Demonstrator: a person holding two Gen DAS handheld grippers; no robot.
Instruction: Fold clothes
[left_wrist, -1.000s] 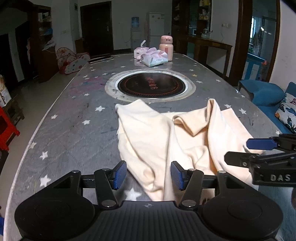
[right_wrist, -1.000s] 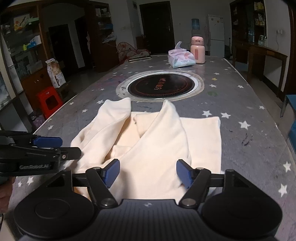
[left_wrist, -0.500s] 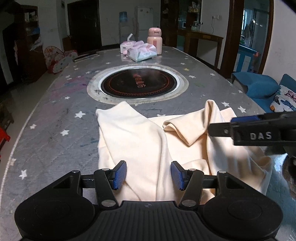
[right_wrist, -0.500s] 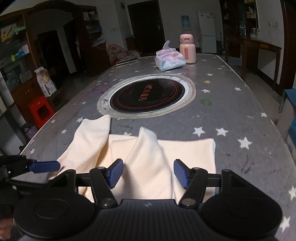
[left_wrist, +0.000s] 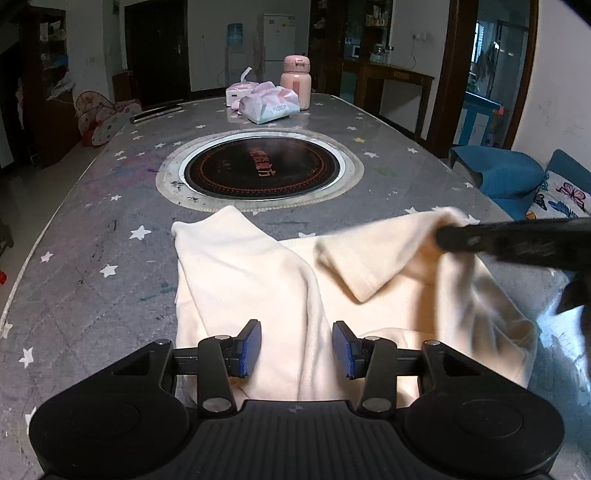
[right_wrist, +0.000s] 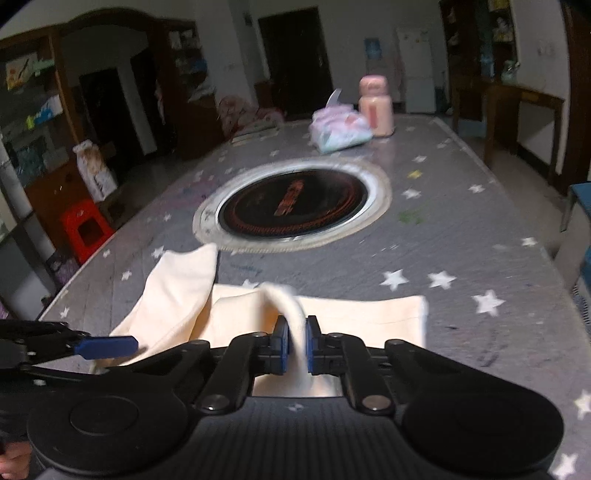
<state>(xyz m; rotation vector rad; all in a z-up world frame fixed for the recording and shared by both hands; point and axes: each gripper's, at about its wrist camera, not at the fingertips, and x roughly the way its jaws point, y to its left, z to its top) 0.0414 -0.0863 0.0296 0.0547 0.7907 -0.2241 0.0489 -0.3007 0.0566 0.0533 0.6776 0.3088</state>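
A cream garment (left_wrist: 258, 280) lies rumpled on the grey star-patterned table (left_wrist: 92, 258), near its front edge. My left gripper (left_wrist: 295, 349) is open, its blue pads either side of a ridge of the cloth, not closed on it. My right gripper (right_wrist: 294, 343) is shut on a raised fold of the garment (right_wrist: 369, 314). In the left wrist view it comes in from the right as a dark bar (left_wrist: 517, 242) pinching the cloth's right fold. The left gripper's blue finger (right_wrist: 105, 347) shows at the left of the right wrist view.
A round black cooktop (left_wrist: 258, 173) is set in the table's middle. Tissue packs (left_wrist: 267, 105) and a pink bottle (left_wrist: 295, 81) stand at the far end. A blue sofa (left_wrist: 517, 177) is to the right, a red stool (right_wrist: 85, 230) to the left.
My right gripper has closed on a raised fold of the garment and moved forward. My left gripper has moved forward over the cloth and stays open.
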